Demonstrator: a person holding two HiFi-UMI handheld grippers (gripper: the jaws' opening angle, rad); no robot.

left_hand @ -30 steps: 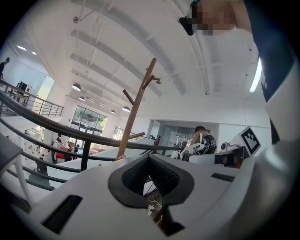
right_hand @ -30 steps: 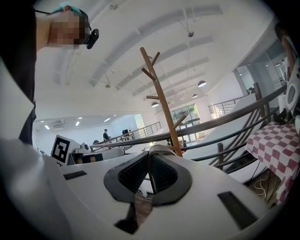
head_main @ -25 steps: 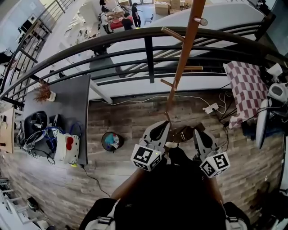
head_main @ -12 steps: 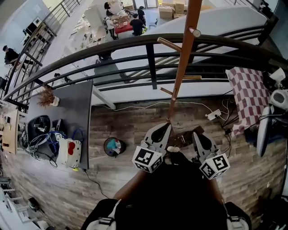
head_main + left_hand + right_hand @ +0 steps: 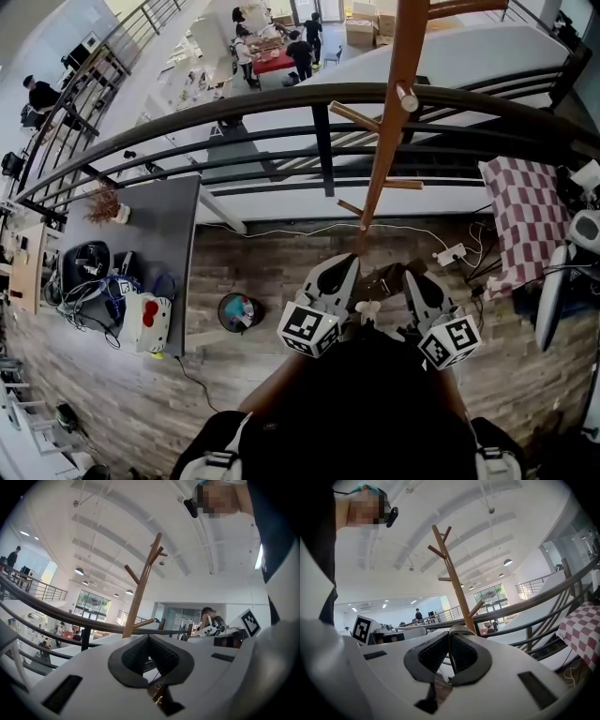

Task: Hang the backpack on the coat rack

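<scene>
The wooden coat rack [image 5: 384,141] stands just ahead by the railing, with short pegs [image 5: 354,114] up its pole; it also rises in the left gripper view [image 5: 140,592] and the right gripper view [image 5: 452,573]. My left gripper [image 5: 345,264] and right gripper [image 5: 412,279] point up side by side, close to my body. The right gripper [image 5: 449,641] is shut on a pale strap [image 5: 460,630] that loops over its tips. The left gripper [image 5: 149,641] is shut, with nothing visible between its pads. A black mass [image 5: 361,375] with a pale loop [image 5: 366,307] hangs between them, hard to tell from dark clothing.
A curved black railing [image 5: 281,98] runs behind the rack above a lower floor. At left, a grey table [image 5: 159,216] holds cables and a white bag [image 5: 148,321]. A round bin [image 5: 236,311], a power strip [image 5: 452,253] and a checked cloth [image 5: 525,206] are on the wooden floor.
The head view has shifted a little, so the rack's pole sits slightly further right and more of its top shows. Both grippers hold the same pose and stay shut.
</scene>
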